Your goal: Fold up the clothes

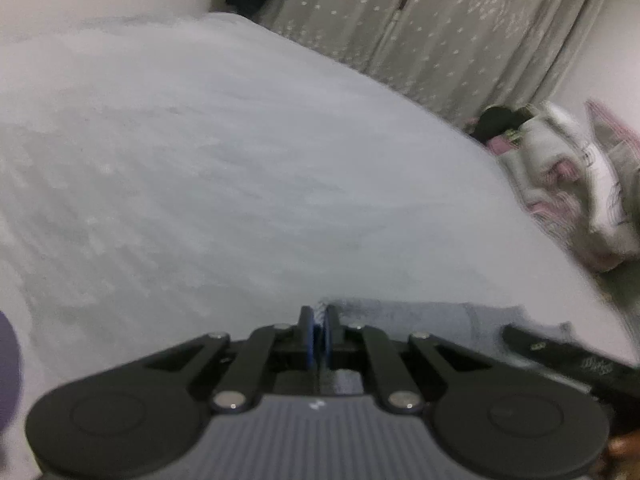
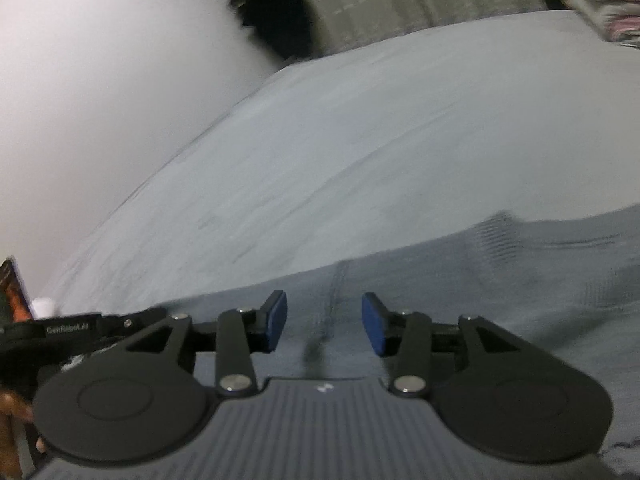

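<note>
Grey-blue garment (image 2: pixel 500 280): lies flat on the pale bed (image 2: pixel 360 140), at 6 o'clock in both wrist views.
Left tool (image 1: pixel 319 316): jaws closed, blue pads pinching a fold of the garment's edge.
Right tool (image 2: pixel 324 312): jaws apart above the garment's seam, pads touching nothing.
Clothes pile (image 1: pixel 568 188): at 3 o'clock in the left view, blurred.
Curtain (image 1: pixel 440 32): at 12 o'clock, behind the bed.
</note>
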The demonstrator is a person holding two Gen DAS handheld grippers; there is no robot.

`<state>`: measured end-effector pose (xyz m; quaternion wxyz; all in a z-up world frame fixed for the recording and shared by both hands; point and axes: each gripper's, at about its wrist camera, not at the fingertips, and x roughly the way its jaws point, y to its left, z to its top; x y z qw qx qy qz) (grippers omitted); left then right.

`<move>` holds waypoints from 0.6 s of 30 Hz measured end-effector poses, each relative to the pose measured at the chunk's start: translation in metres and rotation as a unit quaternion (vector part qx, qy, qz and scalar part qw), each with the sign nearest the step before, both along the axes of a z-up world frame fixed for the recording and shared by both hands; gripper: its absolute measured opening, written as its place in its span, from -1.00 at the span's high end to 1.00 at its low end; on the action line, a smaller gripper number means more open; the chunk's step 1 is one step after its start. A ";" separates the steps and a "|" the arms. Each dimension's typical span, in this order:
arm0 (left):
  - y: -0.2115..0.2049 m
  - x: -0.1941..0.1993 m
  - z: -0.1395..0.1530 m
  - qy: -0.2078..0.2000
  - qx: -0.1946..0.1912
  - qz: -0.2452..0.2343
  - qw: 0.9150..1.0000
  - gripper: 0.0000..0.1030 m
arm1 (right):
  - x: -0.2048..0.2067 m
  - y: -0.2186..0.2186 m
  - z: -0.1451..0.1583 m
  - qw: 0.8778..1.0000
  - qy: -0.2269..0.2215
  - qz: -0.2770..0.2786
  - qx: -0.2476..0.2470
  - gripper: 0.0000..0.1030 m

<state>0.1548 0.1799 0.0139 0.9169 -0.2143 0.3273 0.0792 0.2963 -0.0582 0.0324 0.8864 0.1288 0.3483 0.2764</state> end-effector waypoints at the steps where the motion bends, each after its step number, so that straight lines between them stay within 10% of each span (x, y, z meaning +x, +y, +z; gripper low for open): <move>1: -0.002 0.001 -0.004 0.004 0.008 -0.001 1.000 0.91 | 0.001 -0.003 0.000 1.000 -0.003 -0.014 -0.004 0.11; 9: 0.012 0.004 -0.011 0.005 -0.029 -0.011 0.999 0.85 | 0.012 -0.010 -0.003 0.997 -0.010 -0.065 -0.045 0.02; 18: 0.022 0.003 -0.016 0.007 -0.070 -0.017 0.997 0.81 | 0.050 0.008 -0.010 0.977 -0.048 -0.038 -0.204 0.02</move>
